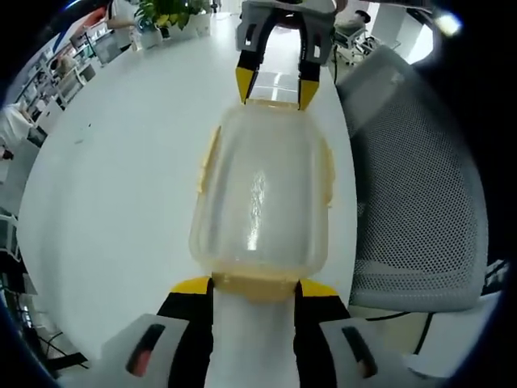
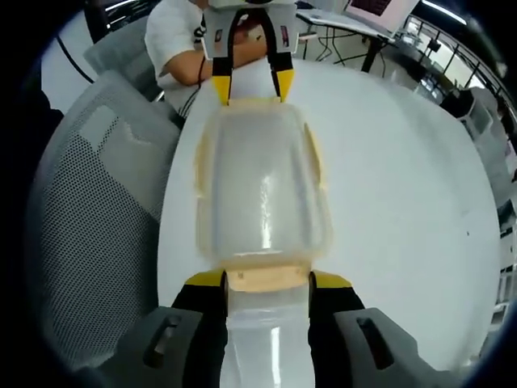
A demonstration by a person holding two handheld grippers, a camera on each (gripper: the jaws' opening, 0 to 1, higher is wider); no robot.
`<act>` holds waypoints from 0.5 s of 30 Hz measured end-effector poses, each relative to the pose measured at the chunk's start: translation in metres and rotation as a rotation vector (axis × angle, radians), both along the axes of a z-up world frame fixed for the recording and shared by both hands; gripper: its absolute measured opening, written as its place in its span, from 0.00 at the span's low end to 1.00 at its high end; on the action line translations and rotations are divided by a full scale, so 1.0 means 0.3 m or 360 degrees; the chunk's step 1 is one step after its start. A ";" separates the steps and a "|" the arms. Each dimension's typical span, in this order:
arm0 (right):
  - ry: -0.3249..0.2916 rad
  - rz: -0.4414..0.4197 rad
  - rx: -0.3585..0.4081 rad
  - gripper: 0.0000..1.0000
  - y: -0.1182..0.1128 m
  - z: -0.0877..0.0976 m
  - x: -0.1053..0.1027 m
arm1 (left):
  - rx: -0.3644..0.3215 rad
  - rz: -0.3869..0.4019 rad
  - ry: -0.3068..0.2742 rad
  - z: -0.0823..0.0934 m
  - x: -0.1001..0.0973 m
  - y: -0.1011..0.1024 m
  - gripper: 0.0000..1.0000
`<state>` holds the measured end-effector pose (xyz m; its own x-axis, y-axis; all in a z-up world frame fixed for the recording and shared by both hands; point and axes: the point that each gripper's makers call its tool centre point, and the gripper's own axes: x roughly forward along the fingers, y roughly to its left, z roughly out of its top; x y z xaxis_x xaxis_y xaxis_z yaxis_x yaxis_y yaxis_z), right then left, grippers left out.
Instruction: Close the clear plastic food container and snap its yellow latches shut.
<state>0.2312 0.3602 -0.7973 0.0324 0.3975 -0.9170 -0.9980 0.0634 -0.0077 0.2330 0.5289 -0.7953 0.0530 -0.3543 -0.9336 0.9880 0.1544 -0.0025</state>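
The clear plastic container (image 1: 258,194) (image 2: 262,186) lies with its lid on, on the white table (image 1: 113,178) (image 2: 404,186), lengthwise between my two grippers. Yellow side latches (image 1: 208,162) (image 2: 313,158) stand slightly out from its long sides. My left gripper (image 1: 254,287) (image 2: 251,85) is open, its yellow-tipped jaws either side of the yellow end latch (image 1: 254,284). My right gripper (image 2: 268,281) (image 1: 276,87) is open at the opposite end, straddling that end's latch (image 2: 266,279). Whether the jaws touch the latches is unclear.
A grey mesh office chair (image 1: 420,202) (image 2: 89,210) stands tight against the table edge beside the container. A person in a white shirt (image 2: 174,40) is behind the left gripper. Potted plants (image 1: 166,12) and desks (image 2: 363,16) lie beyond the table.
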 end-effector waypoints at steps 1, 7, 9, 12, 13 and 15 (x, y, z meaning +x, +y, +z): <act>-0.0005 0.0002 0.0000 0.35 -0.001 0.006 -0.001 | -0.0004 0.0006 0.0004 0.005 -0.003 -0.002 0.33; -0.0018 0.0000 0.0008 0.35 -0.003 0.046 0.000 | -0.0017 0.0016 -0.0014 0.044 -0.002 -0.003 0.33; -0.0016 -0.0002 0.0008 0.35 -0.005 0.059 -0.002 | -0.0019 0.0014 -0.0019 0.053 -0.001 -0.005 0.33; -0.0009 -0.0002 0.0011 0.35 -0.010 0.067 -0.006 | -0.0023 0.0006 -0.0019 0.059 -0.001 -0.010 0.33; -0.0009 -0.0002 0.0011 0.35 -0.013 0.069 -0.006 | -0.0027 0.0005 -0.0016 0.062 -0.003 -0.014 0.33; 0.0003 -0.0003 0.0010 0.35 -0.020 0.069 -0.011 | -0.0033 -0.0001 -0.0011 0.065 -0.006 -0.021 0.33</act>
<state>0.2280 0.3541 -0.7765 0.0313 0.4034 -0.9145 -0.9979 0.0652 -0.0053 0.2312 0.5225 -0.7757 0.0590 -0.3739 -0.9256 0.9881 0.1538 0.0008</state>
